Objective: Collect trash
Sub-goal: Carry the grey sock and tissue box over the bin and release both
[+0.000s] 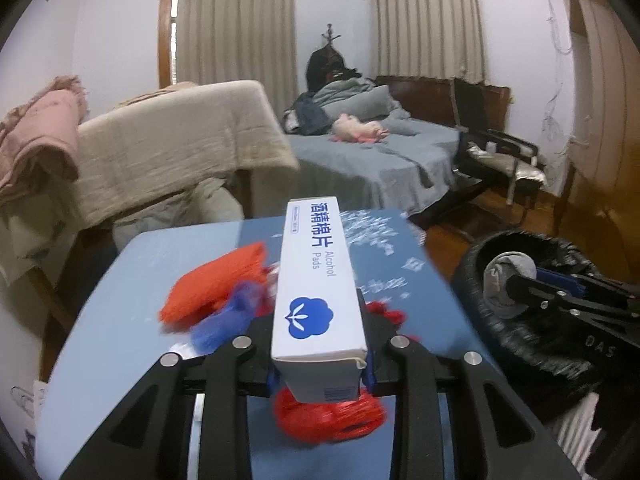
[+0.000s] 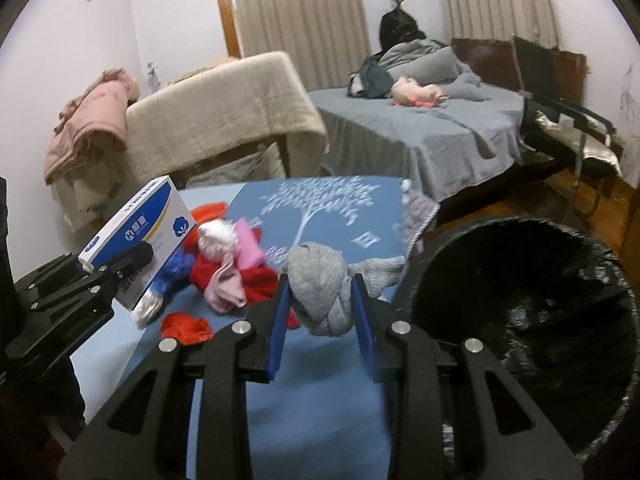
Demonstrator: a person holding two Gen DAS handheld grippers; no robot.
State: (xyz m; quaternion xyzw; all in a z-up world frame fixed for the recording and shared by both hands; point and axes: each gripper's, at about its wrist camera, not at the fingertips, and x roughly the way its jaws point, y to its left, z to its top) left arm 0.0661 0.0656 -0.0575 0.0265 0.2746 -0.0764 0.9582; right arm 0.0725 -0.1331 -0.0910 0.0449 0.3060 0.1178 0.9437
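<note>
A white and blue alcohol pads box (image 1: 316,300) is clamped lengthwise in my left gripper (image 1: 322,374), raised above the blue table. In the right wrist view the same box (image 2: 136,232) sticks up from the left gripper (image 2: 128,272) at the far left. My right gripper (image 2: 321,292) is shut on a balled grey sock (image 2: 316,268), at the table's right edge beside the black-lined bin (image 2: 520,300). From the left wrist view, that sock (image 1: 504,280) hangs over the bin (image 1: 560,344).
A pile of red, orange, blue, pink and white socks (image 2: 228,260) lies on the blue tablecloth with a white tree print (image 2: 320,208). A red tangle (image 1: 328,416) lies under the box. Behind are a draped sofa (image 1: 180,140), a bed (image 1: 360,156) and a chair (image 1: 500,160).
</note>
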